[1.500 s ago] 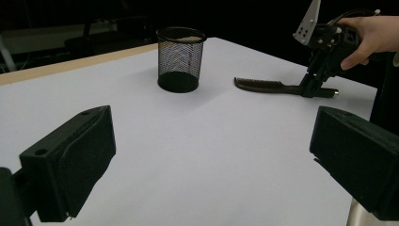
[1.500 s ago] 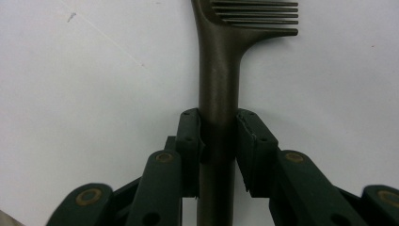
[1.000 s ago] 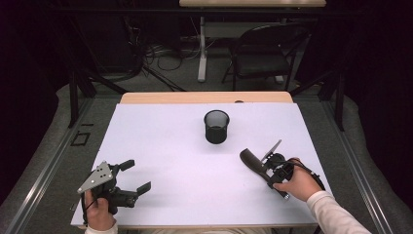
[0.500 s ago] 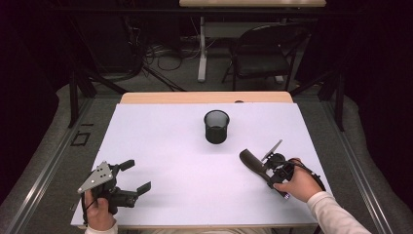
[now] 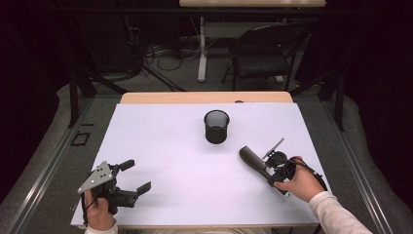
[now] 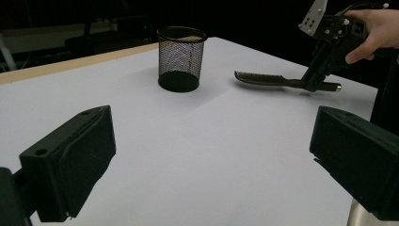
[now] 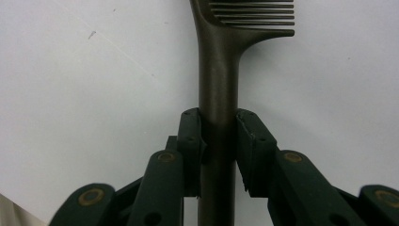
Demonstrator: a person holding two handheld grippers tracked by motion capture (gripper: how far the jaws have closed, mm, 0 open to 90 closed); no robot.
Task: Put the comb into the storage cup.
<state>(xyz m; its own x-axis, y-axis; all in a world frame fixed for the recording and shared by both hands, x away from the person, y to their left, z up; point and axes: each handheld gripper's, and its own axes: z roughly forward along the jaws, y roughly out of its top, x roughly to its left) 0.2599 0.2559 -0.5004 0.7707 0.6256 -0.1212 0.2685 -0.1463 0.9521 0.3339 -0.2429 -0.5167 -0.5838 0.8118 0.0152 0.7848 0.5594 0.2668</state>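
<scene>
Right gripper clamps the comb handle, unchanged from a second ago, at 4 o'clock of the mesh cup (likely destination). Left gripper idles wide.

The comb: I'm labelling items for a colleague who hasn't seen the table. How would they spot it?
On the white table, look right of the black mesh cup. The comb lies flat there, its handle clamped in the right claw; it is the one long, toothed, dark thing.

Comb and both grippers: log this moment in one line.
right gripper: shut on comb handle, comb on table | left gripper: open, empty | mesh cup: upright, apart
</scene>
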